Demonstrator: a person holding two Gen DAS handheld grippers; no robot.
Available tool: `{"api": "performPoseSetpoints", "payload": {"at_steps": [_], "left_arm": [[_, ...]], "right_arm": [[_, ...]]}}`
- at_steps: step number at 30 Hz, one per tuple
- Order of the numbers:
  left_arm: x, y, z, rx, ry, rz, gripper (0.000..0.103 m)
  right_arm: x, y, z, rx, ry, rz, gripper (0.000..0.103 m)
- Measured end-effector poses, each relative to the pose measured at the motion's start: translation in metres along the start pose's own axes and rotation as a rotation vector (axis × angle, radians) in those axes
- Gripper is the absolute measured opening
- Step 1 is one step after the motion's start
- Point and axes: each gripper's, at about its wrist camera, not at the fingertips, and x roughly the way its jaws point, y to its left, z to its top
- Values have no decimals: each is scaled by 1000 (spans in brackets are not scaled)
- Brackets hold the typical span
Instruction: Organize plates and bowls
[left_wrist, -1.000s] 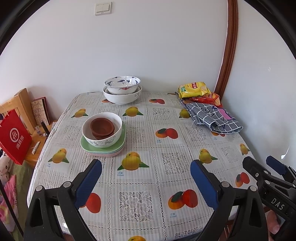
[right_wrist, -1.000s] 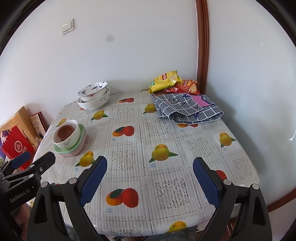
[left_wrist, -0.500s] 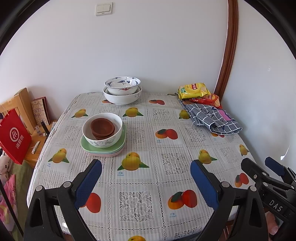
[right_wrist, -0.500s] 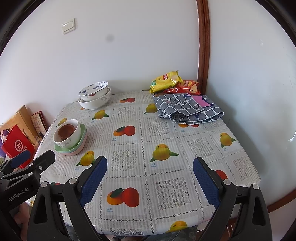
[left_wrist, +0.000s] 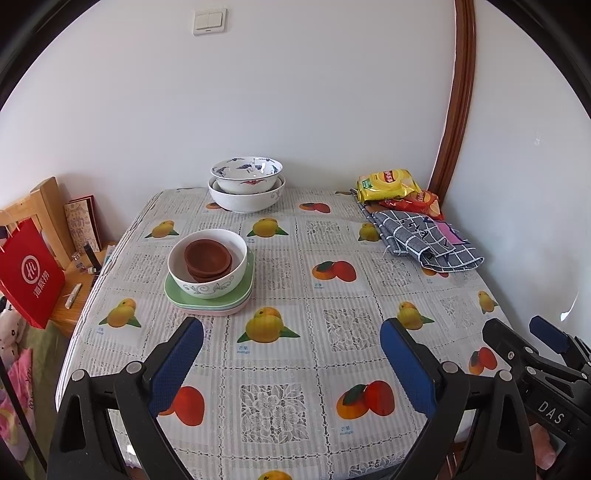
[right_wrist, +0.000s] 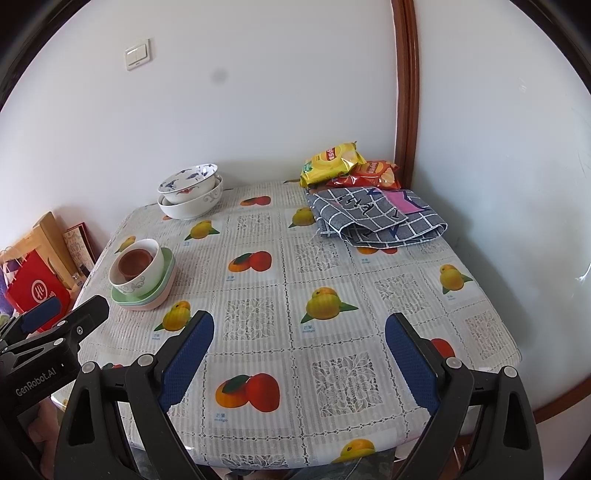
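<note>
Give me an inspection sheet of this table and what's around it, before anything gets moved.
Surface: table under a fruit-print cloth, middle bare.
Job's things: brown bowls nested in a white bowl on stacked plates, left side; patterned bowl nested in a big white bowl by the back wall.
Clutter: yellow snack bag, red snack bag, checked cloth, back right corner.
Tongs: left tongs and right tongs open, holding nothing, over the near edge.
Cables: nothing seen.
Surroundings: red paper bag, wooden chair, wall switch, brown door frame.
</note>
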Motion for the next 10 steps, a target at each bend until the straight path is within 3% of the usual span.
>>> {"api": "performPoseSetpoints", "payload": {"at_steps": [10], "left_arm": [[0, 2, 1, 7, -24, -1, 97]], "right_arm": [[5, 2, -3, 6, 4, 13, 93]]}}
